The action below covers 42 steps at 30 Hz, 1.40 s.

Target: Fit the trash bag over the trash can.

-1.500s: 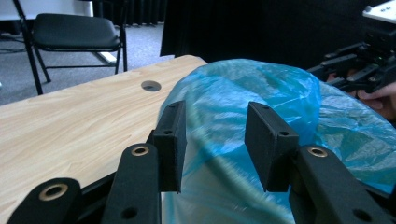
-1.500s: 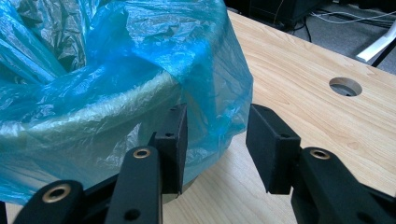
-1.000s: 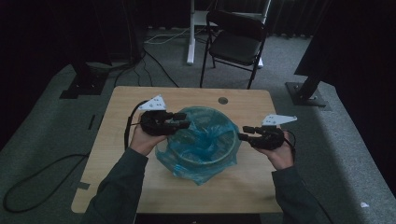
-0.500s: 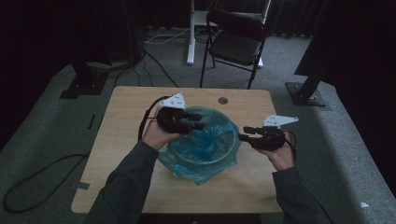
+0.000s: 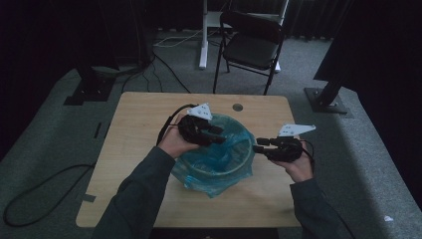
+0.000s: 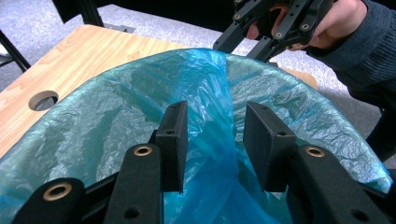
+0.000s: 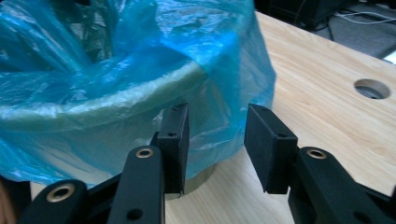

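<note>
A round bin [image 5: 234, 172] lined with a blue plastic bag [image 5: 214, 157] stands mid-table. My left gripper [image 5: 219, 134] reaches over the bin's far-left rim. It is open, and a raised fold of the bag [image 6: 219, 93] stands between its jaws [image 6: 215, 144] without being pinched. My right gripper [image 5: 258, 145] is level with the bin's right rim and also open. In the right gripper view, the bag's loose skirt [image 7: 219, 116] hangs over the rim just ahead of the gap between its jaws [image 7: 215, 140]. The right gripper [image 6: 275, 23] also appears beyond the bin in the left gripper view.
The wooden table [image 5: 139, 149] has a round cable hole [image 5: 237, 107] near its far edge. A black folding chair [image 5: 251, 47] and a white desk leg [image 5: 203, 35] stand behind the table. Cables [image 5: 30, 194] lie on the grey carpet at the left.
My left gripper has moved right, from outside the bin's left rim to over the bag's opening. The right gripper has stayed by the right rim.
</note>
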Tool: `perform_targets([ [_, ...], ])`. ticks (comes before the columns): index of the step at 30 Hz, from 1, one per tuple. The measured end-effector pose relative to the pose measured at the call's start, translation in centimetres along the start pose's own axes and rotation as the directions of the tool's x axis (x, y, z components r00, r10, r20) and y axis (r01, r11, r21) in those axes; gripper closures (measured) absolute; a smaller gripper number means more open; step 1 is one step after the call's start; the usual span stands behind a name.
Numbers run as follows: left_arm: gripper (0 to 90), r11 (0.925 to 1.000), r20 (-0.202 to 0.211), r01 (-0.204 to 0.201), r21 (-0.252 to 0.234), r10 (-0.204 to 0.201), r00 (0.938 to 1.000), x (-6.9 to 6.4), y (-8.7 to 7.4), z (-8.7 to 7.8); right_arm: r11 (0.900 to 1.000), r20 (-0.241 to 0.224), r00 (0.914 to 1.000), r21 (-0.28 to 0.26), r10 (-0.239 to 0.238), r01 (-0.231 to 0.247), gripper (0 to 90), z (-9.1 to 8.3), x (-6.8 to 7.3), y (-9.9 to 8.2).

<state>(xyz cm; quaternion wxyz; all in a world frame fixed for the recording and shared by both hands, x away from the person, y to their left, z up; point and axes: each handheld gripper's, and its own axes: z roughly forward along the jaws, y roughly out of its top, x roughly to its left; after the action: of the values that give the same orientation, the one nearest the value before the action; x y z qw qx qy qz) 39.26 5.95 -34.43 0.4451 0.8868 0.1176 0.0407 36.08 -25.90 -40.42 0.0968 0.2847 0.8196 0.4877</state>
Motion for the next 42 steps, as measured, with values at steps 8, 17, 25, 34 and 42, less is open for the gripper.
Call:
perform_targets([
  [8,60.0,0.9988,-0.004,-0.024,0.042,0.024,0.9997,-0.1,0.6,0.7,1.0,-0.019,0.9998,-0.007,0.001,-0.001,61.4,-0.1,0.0,0.0],
  [17,60.0,0.9914,-0.004,-0.06,0.117,0.061,0.9981,-0.1,1.4,2.0,1.0,-0.04,0.9992,-0.008,0.0,-0.001,69.2,-0.1,0.0,0.0],
  [25,60.0,0.9712,-0.052,-0.079,0.225,0.093,0.9943,0.2,1.6,4.1,1.0,-0.048,0.9988,-0.007,-0.001,0.0,73.7,-0.2,0.0,-0.1],
  [34,59.7,0.9478,-0.127,-0.085,0.307,0.129,0.9834,0.6,1.8,5.3,1.0,-0.055,0.9985,-0.006,-0.005,0.005,86.8,-0.2,0.1,-0.1],
  [42,52.7,0.9318,-0.195,-0.093,0.351,0.17,0.966,0.4,1.9,6.2,1.0,-0.06,0.9982,-0.008,-0.004,0.004,86.7,-0.2,0.1,-0.1],
])
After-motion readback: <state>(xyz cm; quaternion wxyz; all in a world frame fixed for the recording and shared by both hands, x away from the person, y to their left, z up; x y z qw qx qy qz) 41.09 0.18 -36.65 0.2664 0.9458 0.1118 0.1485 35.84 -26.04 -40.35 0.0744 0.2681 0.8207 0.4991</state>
